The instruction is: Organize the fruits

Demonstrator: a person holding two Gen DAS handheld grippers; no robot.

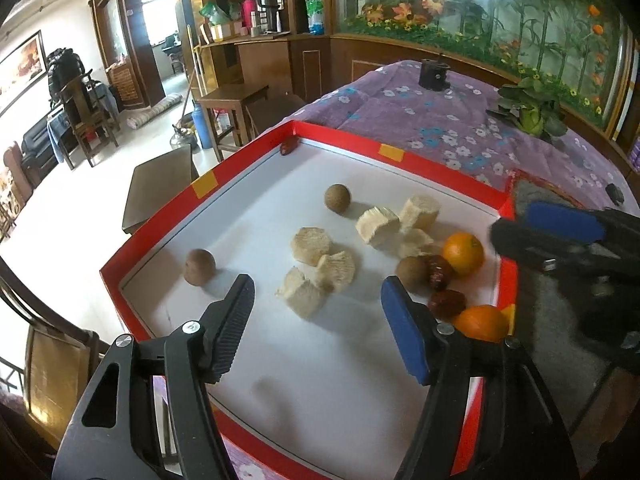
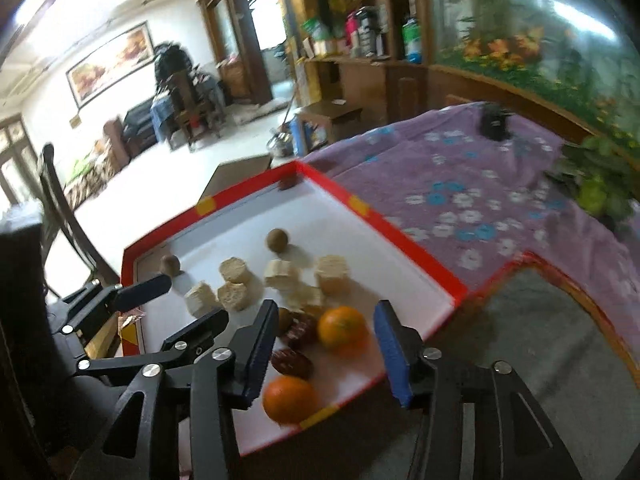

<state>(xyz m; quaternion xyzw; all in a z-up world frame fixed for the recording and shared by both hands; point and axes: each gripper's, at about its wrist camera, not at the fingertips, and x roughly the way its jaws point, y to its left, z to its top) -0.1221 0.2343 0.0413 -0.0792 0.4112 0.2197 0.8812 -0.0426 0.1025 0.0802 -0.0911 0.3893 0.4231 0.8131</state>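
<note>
Since both grippers, left gripper (image 1: 318, 304) and right gripper (image 2: 326, 346), hung wide open and empty, we wanted the right squared over the orange (image 2: 343, 327) in the red tray (image 2: 404, 240), closing gently.

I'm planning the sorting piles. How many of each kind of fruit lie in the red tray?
Oranges: 2
Brown round fruits: 3
Dark red dates: 3, counting one in the far corner
Pale cut chunks: about 6, since they overlap
Total: about 14
</note>
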